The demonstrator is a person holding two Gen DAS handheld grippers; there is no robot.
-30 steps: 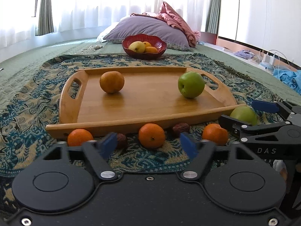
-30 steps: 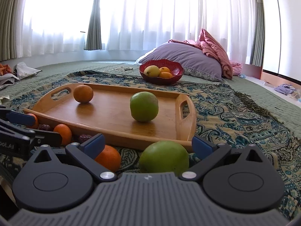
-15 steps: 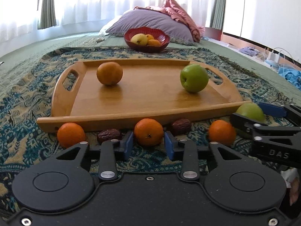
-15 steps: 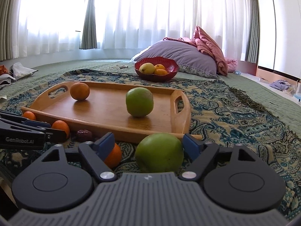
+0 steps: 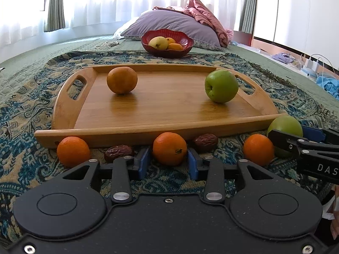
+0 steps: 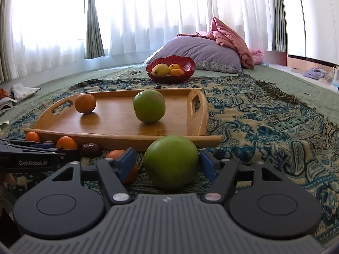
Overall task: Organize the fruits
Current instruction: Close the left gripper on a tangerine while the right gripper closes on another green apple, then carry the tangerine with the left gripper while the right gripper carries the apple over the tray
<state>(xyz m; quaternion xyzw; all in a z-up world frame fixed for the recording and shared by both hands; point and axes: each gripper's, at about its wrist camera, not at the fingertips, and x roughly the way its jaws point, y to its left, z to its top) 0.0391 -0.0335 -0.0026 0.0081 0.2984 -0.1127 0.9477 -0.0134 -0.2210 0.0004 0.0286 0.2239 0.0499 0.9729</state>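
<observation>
A wooden tray on the patterned rug holds an orange and a green apple. In front of it lie three small oranges, two dates and a second green apple. My left gripper is shut on the middle orange, which rests on the rug. My right gripper has closed around the second green apple; the right pad touches it, the left pad sits just beside it.
Loose oranges lie at left and right, with dates between them. A red bowl of fruit stands behind the tray, before a purple pillow. Clothes and cables lie at the far right.
Both grippers moved forward and closed: the left one from wide open onto the middle orange, the right one around the near green apple.
</observation>
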